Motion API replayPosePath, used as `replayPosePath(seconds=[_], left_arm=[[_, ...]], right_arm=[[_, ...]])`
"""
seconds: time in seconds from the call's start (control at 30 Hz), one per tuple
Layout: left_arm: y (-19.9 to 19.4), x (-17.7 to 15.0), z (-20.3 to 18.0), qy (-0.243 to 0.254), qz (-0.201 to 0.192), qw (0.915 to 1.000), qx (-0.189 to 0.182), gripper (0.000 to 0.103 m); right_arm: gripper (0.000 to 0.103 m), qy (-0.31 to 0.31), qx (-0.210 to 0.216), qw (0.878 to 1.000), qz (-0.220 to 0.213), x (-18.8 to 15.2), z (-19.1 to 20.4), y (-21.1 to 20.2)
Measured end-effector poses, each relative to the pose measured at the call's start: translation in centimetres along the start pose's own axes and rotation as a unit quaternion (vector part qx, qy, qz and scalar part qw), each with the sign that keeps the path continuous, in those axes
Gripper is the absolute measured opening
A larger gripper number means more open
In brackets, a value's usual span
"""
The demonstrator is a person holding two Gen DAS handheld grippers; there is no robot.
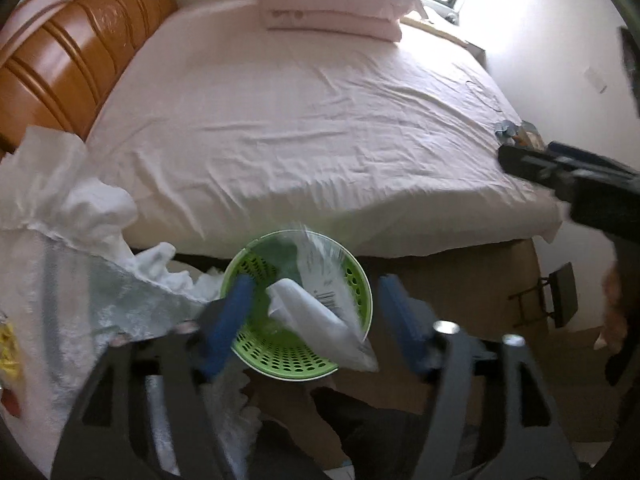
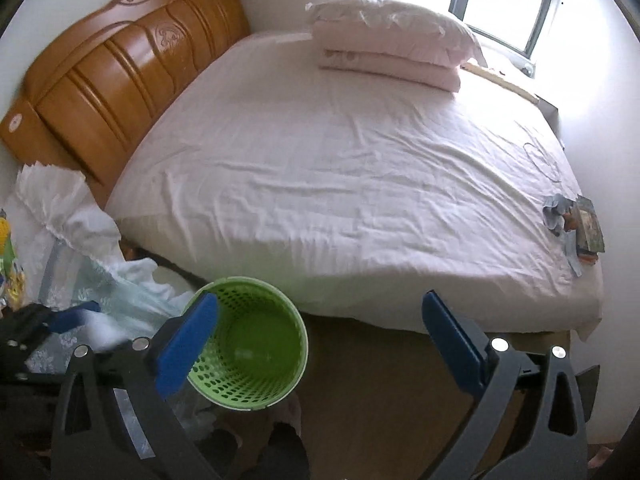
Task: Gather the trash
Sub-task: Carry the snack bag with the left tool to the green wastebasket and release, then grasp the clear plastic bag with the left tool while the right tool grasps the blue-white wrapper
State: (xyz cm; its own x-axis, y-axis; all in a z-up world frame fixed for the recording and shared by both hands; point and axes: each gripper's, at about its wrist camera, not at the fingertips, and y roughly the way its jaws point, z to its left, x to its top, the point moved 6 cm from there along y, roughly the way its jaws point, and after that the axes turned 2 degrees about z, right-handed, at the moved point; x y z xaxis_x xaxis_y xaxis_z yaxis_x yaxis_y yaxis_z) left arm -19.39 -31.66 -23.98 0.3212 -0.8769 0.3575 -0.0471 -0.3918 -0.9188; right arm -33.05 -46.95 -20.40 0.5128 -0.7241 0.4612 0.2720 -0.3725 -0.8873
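Observation:
A green perforated basket (image 1: 280, 356) stands on the floor against the bed's near side. In the left wrist view my left gripper (image 1: 318, 316) hangs open right above it. A white tissue (image 1: 288, 300) and a clear plastic wrapper (image 1: 332, 280), both blurred, sit loose between the fingers over the basket's mouth, touching neither pad. My right gripper (image 2: 320, 340) is wide open with nothing in it, just right of the basket (image 2: 240, 380). Crumpled blue wrappers and a printed packet (image 2: 568, 220) lie on the bed's far right corner.
The bed (image 2: 340, 180) with its pale sheet fills the middle, with a wooden headboard (image 2: 120, 68) at the left and folded bedding (image 2: 392, 36) at the back. White lace cloth (image 2: 68, 220) drapes over something at the left. Brown floor lies below the bed edge.

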Motion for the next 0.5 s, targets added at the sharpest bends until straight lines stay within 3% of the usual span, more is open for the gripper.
replayPosePath(seconds=[0.13, 0.3, 0.4, 0.5], left_arm=[[-0.8, 0.6, -0.1, -0.005, -0.015, 0.9998, 0.008, 0.086], [-4.6, 1.8, 1.7, -0.02, -0.069, 0.9966, 0.041, 0.093], [-8.9, 1.9, 3.8, -0.044, -0.113, 0.9903, 0.069, 0.095], [-14.2, 1.1, 6.7, -0.083, -0.162, 0.9787, 0.094, 0.095]], right_arm=[[0.101, -0.011, 0.011, 1.0, -0.007, 1.0, 0.3, -0.3], [0.101, -0.026, 0.031, 0.999, -0.02, 2.0, 2.5, -1.2], [0.101, -0.041, 0.048, 0.997, -0.038, 3.0, 4.5, -2.6], [0.101, -0.063, 0.076, 0.993, -0.068, 4.3, 7.6, -5.1]])
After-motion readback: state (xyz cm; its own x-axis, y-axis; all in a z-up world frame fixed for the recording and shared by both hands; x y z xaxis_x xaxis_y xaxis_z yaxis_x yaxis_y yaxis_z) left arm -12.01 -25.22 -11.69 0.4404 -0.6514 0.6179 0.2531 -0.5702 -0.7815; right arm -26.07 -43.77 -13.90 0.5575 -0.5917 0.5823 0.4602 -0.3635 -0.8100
